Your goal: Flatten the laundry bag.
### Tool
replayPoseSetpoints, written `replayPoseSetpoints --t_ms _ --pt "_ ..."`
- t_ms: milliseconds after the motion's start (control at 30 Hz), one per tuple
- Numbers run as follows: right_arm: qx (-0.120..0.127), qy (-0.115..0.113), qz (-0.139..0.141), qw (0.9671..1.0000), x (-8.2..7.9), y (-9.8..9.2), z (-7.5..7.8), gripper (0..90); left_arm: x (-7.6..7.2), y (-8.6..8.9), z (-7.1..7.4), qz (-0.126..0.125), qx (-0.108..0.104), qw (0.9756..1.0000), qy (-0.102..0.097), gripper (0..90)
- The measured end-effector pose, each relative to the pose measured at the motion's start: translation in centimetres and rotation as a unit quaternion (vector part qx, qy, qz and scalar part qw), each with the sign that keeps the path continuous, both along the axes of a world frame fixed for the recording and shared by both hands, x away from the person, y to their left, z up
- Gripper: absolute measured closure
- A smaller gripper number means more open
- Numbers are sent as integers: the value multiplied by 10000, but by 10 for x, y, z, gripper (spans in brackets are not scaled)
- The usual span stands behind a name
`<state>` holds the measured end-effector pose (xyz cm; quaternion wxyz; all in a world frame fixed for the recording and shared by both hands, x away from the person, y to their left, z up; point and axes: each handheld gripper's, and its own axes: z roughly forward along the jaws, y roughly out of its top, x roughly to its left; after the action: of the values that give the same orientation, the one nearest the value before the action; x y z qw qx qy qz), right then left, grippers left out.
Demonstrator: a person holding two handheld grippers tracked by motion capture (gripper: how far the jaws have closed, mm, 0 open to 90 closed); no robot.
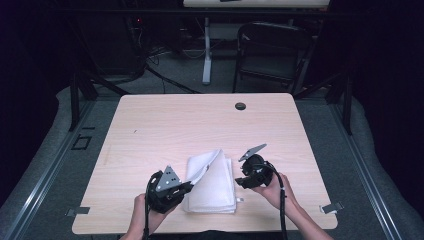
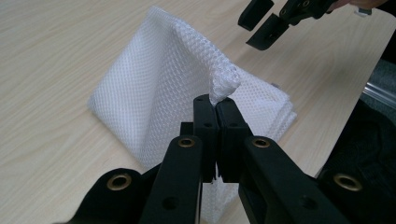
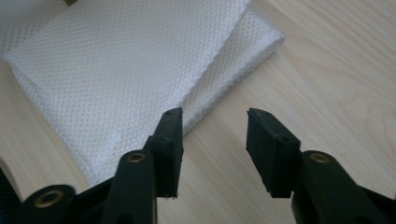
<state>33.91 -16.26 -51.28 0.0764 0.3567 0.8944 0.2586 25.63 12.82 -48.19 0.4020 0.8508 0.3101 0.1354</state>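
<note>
- Although the grippers, the cloth and the tabletop all come close to the cameras, no brand, label or readable writing can be made out on any of them.
- Pale wood-grain table (image 1: 165, 125), with rounded corners, a dark round grommet (image 1: 240, 106) near its far edge and a small metal clip (image 1: 332, 207) at the near right corner.
- Grey floor around the table; beyond it stand a dark folding chair (image 1: 272, 50) and a white table leg (image 1: 206, 50), with cables on the floor and the rest of the room in darkness.
- White mesh cloth (image 1: 212, 182) lies folded on the near middle of the table, between the two grippers; its upper layer is lifted at the left into a tented flap.
- Left gripper (image 2: 215, 105), held in the person's left hand (image 1: 145, 210) at the cloth's left edge, has its jaws pressed together on a bunched corner of the cloth's upper layer, which stands up above the fingertips in the left gripper view.
- Right gripper (image 3: 215, 126), in the right hand (image 1: 272, 187), sits just right of the cloth; its jaws stand apart with bare table between them, nothing gripped.
- Its left finger (image 3: 169, 140) is right at the cloth's folded edge; whether it touches cannot be told.
</note>
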Motion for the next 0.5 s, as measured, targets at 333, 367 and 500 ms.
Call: replayPoseSetpoints --t_ms 333,367,500 --pt "82 122 -8 9999 19 18 -12 900 0 17 1 233 -62 9997 41 887" --pt "116 165 -25 9998 21 19 -15 900 0 18 1 257 -67 9996 44 887" --pt "310 209 -53 9993 21 23 -21 900 0 22 0 328 -113 9994 21 887"
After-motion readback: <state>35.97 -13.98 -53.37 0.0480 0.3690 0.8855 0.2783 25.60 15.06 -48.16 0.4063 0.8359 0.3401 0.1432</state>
